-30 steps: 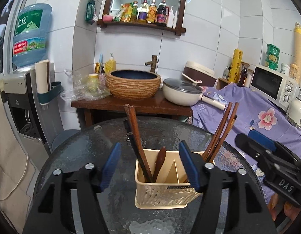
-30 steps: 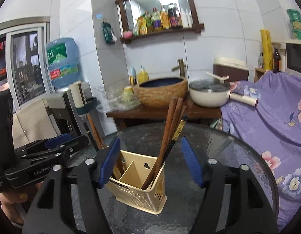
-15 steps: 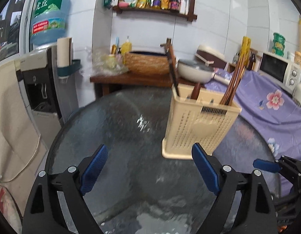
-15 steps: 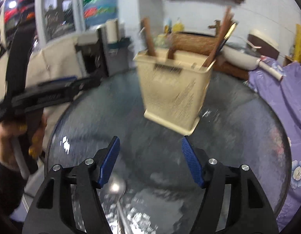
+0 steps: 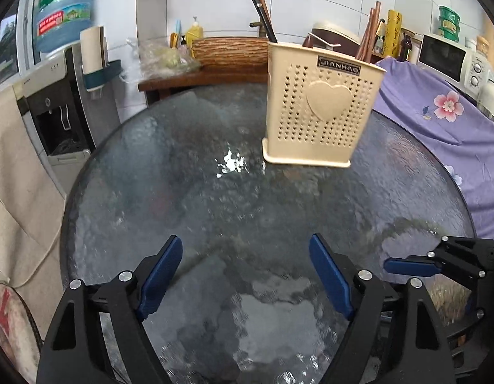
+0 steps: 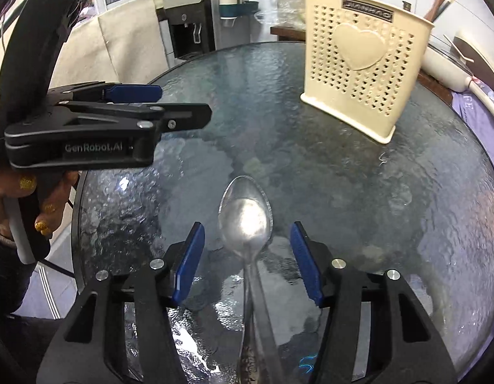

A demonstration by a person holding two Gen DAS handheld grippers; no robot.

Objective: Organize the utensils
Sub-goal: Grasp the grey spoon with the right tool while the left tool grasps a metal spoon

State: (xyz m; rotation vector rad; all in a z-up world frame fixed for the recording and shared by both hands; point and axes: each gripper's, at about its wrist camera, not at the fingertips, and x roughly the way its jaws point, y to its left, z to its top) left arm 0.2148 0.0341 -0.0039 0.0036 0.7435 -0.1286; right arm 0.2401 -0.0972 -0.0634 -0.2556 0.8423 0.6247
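Observation:
A cream perforated utensil holder (image 5: 322, 113) with a heart on its side stands on the round glass table (image 5: 189, 198), with wooden chopsticks (image 5: 368, 36) and dark utensils sticking out. It also shows in the right wrist view (image 6: 363, 64). A metal spoon (image 6: 247, 224) lies flat on the glass, bowl facing away, between the open fingers of my right gripper (image 6: 247, 257), which does not touch it. My left gripper (image 5: 245, 276) is open and empty, low over the near glass, and shows from the side in the right wrist view (image 6: 131, 108).
A water dispenser (image 5: 61, 96) stands left of the table. Behind it is a wooden shelf with a woven basin (image 5: 230, 51). A purple flowered cloth (image 5: 439, 108) and a microwave (image 5: 451, 60) are to the right. My right gripper shows at the left wrist view's right edge (image 5: 439, 262).
Both grippers have pulled back from above the holder and dropped low over the table. The right gripper now straddles the spoon, which has come into full view.

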